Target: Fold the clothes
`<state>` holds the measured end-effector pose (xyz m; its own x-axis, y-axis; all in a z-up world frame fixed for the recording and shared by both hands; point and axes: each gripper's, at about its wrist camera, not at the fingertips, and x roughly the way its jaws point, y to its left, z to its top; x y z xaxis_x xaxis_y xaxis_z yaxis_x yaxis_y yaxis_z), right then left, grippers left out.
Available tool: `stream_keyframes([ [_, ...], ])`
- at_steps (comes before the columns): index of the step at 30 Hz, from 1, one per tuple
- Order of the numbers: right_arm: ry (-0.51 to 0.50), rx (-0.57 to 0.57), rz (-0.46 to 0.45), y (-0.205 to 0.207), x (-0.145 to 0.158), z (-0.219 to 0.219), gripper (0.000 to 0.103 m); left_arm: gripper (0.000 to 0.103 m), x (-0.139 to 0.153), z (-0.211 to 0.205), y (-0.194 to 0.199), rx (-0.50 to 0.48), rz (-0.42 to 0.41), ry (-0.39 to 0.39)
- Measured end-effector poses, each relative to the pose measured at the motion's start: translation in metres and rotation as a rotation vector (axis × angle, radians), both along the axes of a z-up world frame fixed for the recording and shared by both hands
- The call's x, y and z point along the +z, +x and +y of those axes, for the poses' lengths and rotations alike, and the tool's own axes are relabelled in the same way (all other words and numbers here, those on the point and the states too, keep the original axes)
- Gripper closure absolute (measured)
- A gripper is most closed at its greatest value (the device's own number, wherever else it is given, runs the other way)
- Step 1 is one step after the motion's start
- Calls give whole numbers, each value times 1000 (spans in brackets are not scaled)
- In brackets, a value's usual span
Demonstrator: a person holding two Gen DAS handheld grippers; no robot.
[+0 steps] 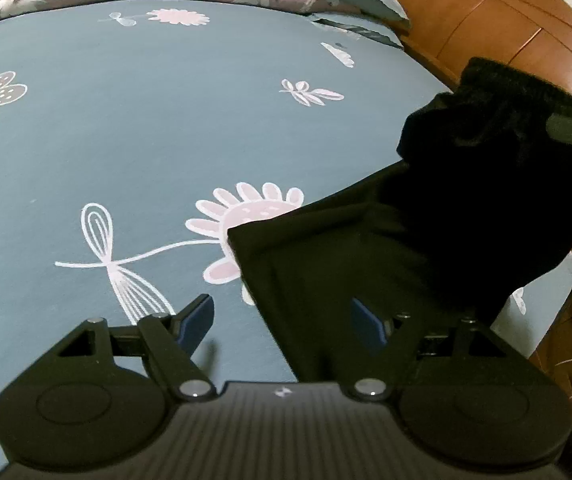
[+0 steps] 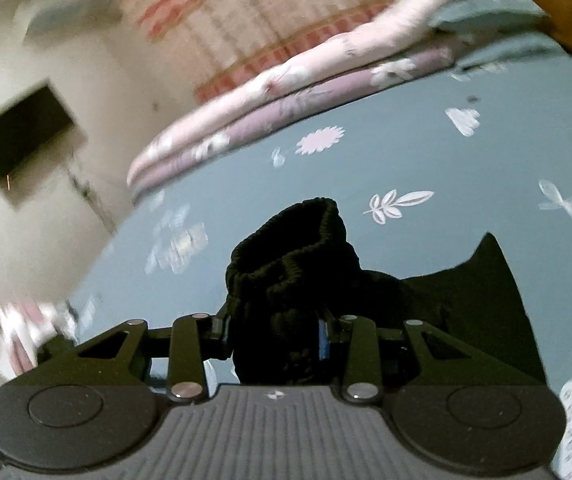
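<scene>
My right gripper (image 2: 274, 336): fingers clamped on black garment (image 1: 426, 248) at elastic waistband (image 2: 286, 248), lifted off bed (image 1: 166, 140). Left gripper (image 1: 286, 320): fingers wide, empty, by the hem. Fold barely begun imo; most still left.

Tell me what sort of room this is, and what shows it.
Most likely a bedroom. A blue floral bedsheet covers a wide flat bed, folded pink quilts are stacked along its far edge, and a wooden headboard curves behind it.
</scene>
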<state>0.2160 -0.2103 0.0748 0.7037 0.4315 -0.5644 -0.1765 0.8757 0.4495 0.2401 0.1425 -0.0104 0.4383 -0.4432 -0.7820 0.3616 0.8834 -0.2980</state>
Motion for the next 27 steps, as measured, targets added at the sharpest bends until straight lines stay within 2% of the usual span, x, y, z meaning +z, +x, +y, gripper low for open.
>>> stream_keyframes([
  [9, -285, 236, 23, -5, -13, 70, 62, 28, -3, 6, -3, 10, 6, 9],
  [19, -567, 398, -16, -5, -25, 129, 62, 28, -5, 24, -4, 70, 10, 9],
  [27, -680, 500, -6, -2, -41, 159, 62, 28, -12, 35, -6, 107, 20, -1],
])
